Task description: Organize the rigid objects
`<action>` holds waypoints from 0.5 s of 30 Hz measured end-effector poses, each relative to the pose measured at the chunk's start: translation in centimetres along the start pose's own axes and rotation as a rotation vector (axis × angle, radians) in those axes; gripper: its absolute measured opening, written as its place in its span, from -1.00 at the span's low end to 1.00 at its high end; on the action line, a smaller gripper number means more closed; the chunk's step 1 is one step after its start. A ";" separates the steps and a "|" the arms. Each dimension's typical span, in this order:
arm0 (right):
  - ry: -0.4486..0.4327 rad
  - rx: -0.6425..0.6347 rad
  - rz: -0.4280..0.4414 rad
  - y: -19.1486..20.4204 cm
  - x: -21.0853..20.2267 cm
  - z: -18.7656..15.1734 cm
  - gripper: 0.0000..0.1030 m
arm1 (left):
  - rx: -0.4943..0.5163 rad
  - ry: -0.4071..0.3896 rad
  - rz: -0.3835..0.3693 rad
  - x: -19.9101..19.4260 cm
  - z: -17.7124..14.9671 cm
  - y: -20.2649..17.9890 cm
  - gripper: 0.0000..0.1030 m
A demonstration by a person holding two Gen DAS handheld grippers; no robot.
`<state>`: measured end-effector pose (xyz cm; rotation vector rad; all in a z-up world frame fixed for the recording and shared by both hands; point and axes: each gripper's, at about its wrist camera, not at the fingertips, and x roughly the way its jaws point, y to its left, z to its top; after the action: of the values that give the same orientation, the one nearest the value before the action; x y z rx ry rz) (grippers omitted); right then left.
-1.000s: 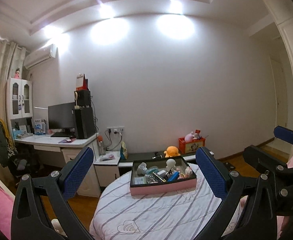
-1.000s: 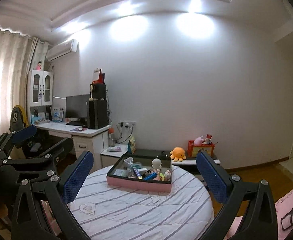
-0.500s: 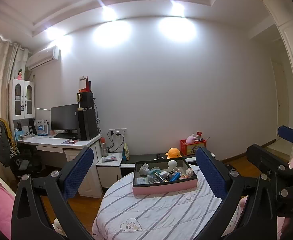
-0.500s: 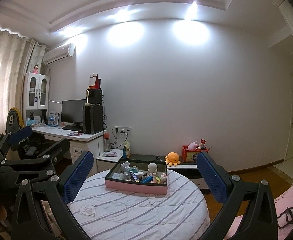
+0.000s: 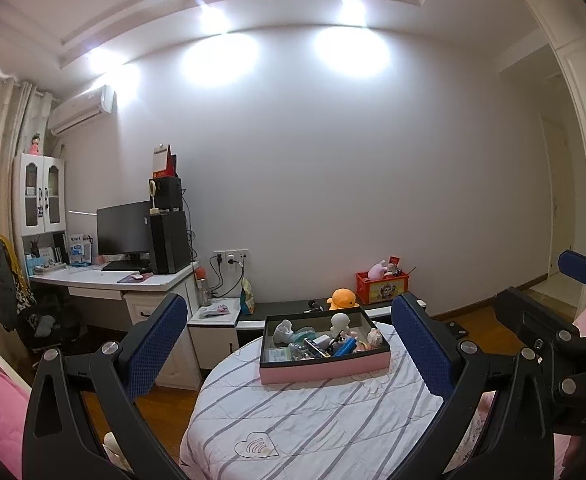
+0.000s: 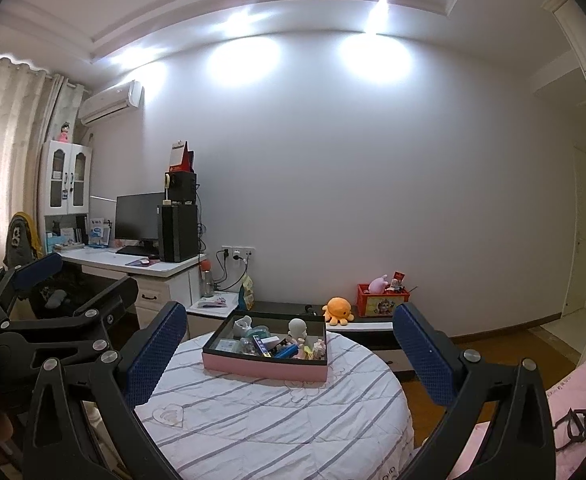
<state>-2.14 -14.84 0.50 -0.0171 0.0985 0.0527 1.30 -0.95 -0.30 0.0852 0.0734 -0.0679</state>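
Both grippers are held up well short of the round table [image 5: 293, 432], which wears a white cloth with grey stripes. The left gripper [image 5: 293, 344] has its blue-padded fingers [image 5: 157, 344] spread wide with nothing between them, and the right gripper [image 6: 289, 348] is spread just as wide and equally empty. On the far half of the table sits a shallow pink tray [image 5: 325, 368] with a dark rim, crowded with small rigid things: a white figurine [image 5: 340, 322] standing upright near the back, a pale grey cup-like piece [image 5: 283, 330] at the left, a blue bar [image 5: 345, 347] lying towards the front; the rest is too small to tell. Behind the table, an orange octopus plush [image 6: 338, 309] rests on a low dark bench beside a red box [image 6: 382, 301] of toys.
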 end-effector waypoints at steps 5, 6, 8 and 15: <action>-0.002 0.002 -0.025 -0.1 -0.2 0.1 1.00 | 0.000 0.003 -0.010 0.1 0.0 -0.1 1.00; -0.002 0.001 -0.036 -0.1 -0.3 0.1 1.00 | 0.002 0.002 -0.011 0.1 0.0 -0.2 1.00; -0.009 0.002 -0.047 -0.2 -0.5 0.1 1.00 | 0.006 0.003 -0.015 0.2 0.1 -0.3 1.00; -0.014 0.008 -0.051 -0.4 -0.7 0.2 1.00 | 0.021 -0.003 -0.015 0.0 0.0 -0.4 1.00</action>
<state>-2.75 -15.26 0.79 -0.0110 0.0838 0.0018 1.23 -1.32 -0.33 0.1060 0.0705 -0.0842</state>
